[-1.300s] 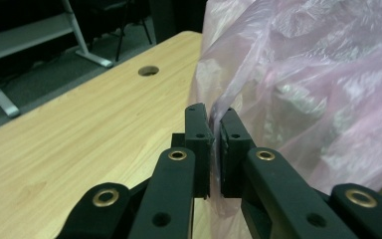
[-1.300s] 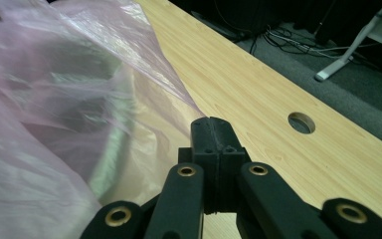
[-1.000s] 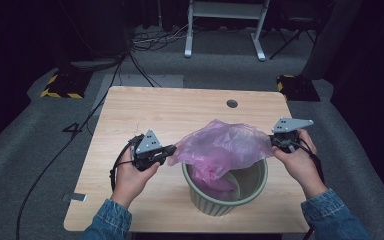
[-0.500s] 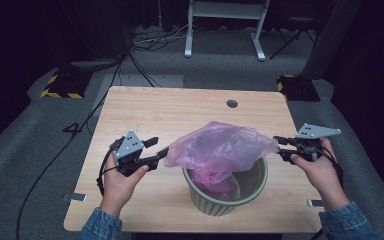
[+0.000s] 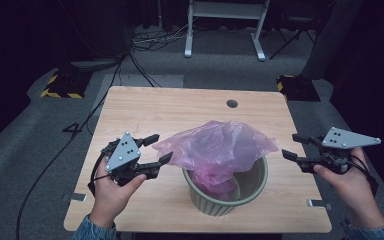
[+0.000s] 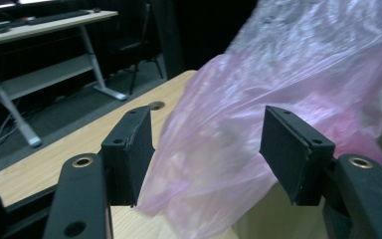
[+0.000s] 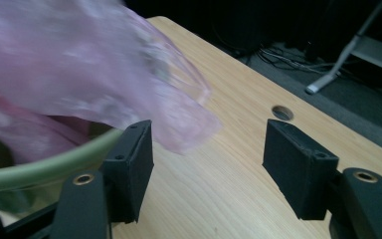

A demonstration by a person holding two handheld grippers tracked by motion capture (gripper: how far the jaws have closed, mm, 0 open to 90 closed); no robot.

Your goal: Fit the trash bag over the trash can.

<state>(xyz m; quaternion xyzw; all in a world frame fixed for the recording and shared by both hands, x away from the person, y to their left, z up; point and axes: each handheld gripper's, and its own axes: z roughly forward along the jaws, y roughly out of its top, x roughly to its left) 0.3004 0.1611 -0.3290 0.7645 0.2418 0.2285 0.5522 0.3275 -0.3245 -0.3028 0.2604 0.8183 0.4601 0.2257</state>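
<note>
A pale green bin (image 5: 227,192) stood on the wooden surface (image 5: 190,112), toward the person's edge of it, and served as the mark for everything else. A pink plastic bag (image 5: 220,147) was draped over the bin's mouth: part of it hung down inside, and the rest billowed above the rim and spilled out past the bin on both sides.

The left gripper (image 5: 155,150) was held to the left of the bin, just beside the bag's left flap. Its jaws stood wide apart and held nothing. In the left gripper view the bag (image 6: 278,99) lay beyond the gap between the jaws, and I could not tell whether the film touched either one.

The right gripper (image 5: 294,147) was held to the right of the bin, near the bag's right edge but apart from it. Its jaws also stood wide open and empty. In the right gripper view the bin's rim (image 7: 54,164) curved in just behind the left-hand jaw, with the bag (image 7: 79,84) hanging over it.

Beyond the bin, a round hole (image 5: 232,104) pierced the surface near its far edge.
</note>
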